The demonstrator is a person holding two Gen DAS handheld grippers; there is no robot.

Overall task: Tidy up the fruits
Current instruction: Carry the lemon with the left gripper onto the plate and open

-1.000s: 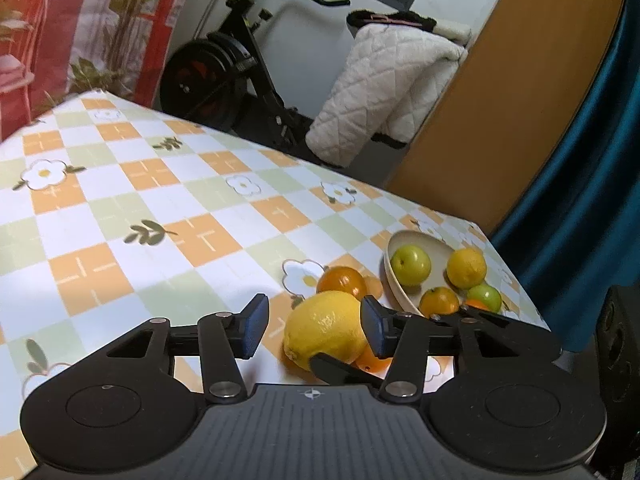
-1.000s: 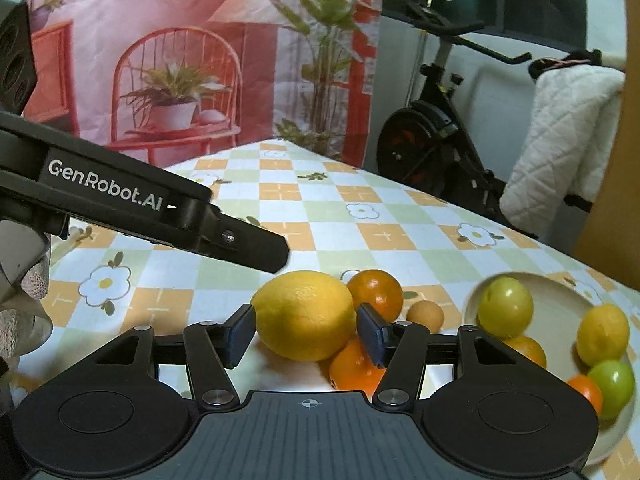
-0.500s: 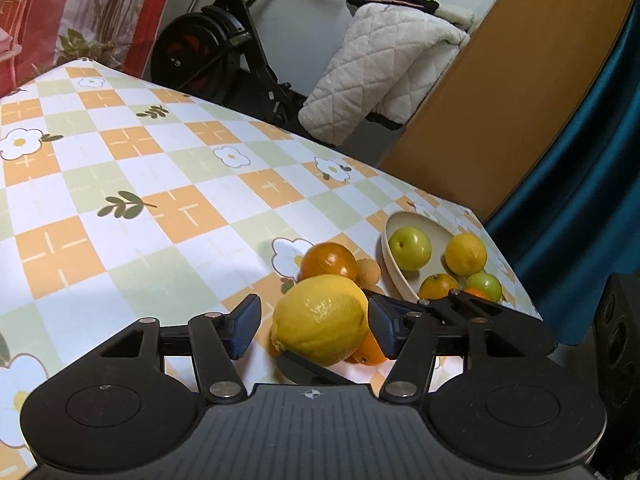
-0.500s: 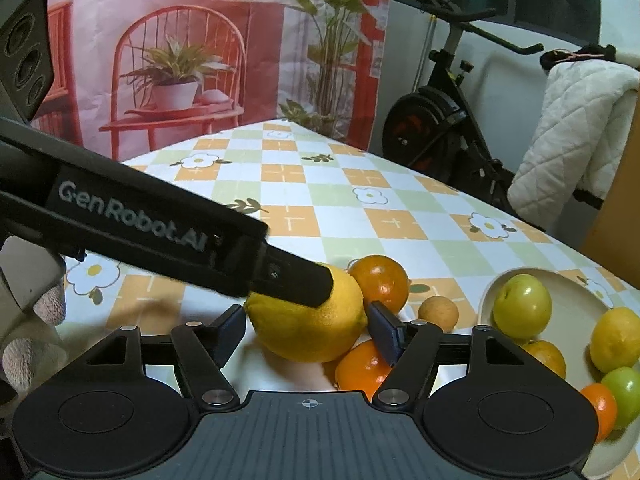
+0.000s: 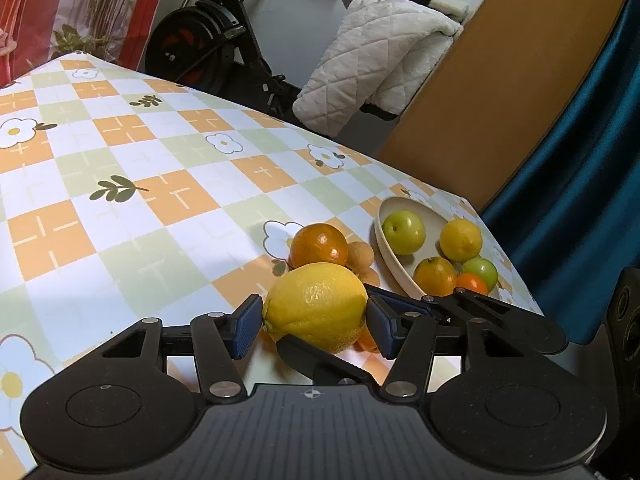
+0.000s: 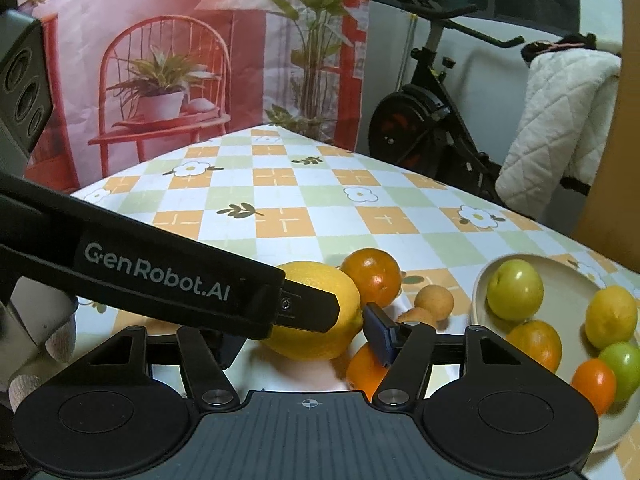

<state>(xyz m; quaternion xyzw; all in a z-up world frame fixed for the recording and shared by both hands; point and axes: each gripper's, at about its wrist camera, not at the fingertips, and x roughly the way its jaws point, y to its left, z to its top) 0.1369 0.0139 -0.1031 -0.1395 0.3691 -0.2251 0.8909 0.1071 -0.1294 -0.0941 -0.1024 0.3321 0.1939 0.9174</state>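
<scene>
Right wrist: plate [image 6: 568,280] five fruits; table five

A home room: exercise bike [image 6: 432,120], quilted jacket [image 5: 384,64], flowered tablecloth [image 5: 160,168] on the table.

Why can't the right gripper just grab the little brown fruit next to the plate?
Probably not yet. The big lemon sits between the right gripper jaws, and an orange lies in front of the little brown fruit.
</scene>
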